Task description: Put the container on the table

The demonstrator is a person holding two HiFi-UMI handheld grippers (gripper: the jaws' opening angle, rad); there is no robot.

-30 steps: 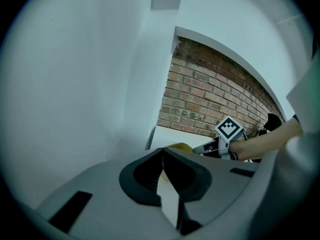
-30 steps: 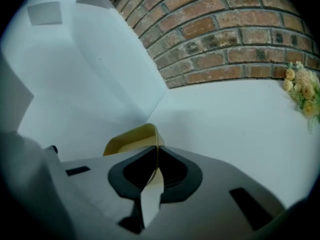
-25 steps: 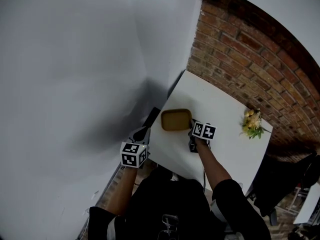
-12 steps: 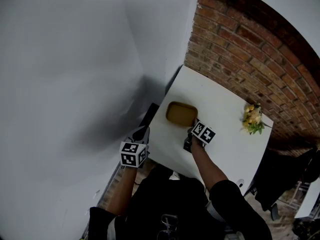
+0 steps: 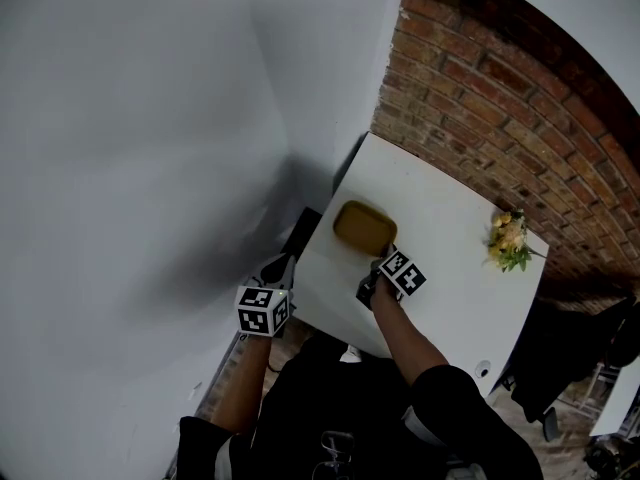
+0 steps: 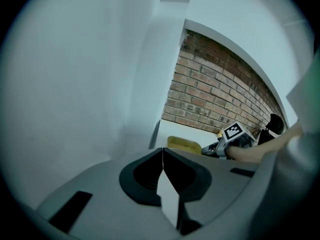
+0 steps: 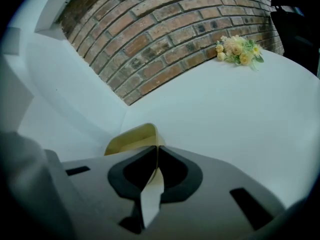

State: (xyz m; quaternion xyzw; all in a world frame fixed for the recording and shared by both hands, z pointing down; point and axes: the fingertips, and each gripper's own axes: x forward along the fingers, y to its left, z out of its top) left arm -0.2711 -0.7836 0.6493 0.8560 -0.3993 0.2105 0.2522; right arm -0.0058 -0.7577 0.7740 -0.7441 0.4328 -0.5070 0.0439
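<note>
Pinching the near rim of the shallow yellow-brown plastic container [image 5: 364, 225] on the white table [image 5: 450, 268], the right gripper [image 5: 384, 256] is closed; the left gripper [image 5: 280, 267] hangs closed and empty beside the table. A yellow flower posy [image 5: 508, 240] lies well apart.

No words, numbers or brand marks can be read. The only printed signs are black-and-white square marker patterns: on the left cube [image 5: 265, 310] atop the left gripper [image 6: 163, 151], and on the right cube [image 5: 403, 273] atop the right gripper [image 7: 157, 149].
</note>
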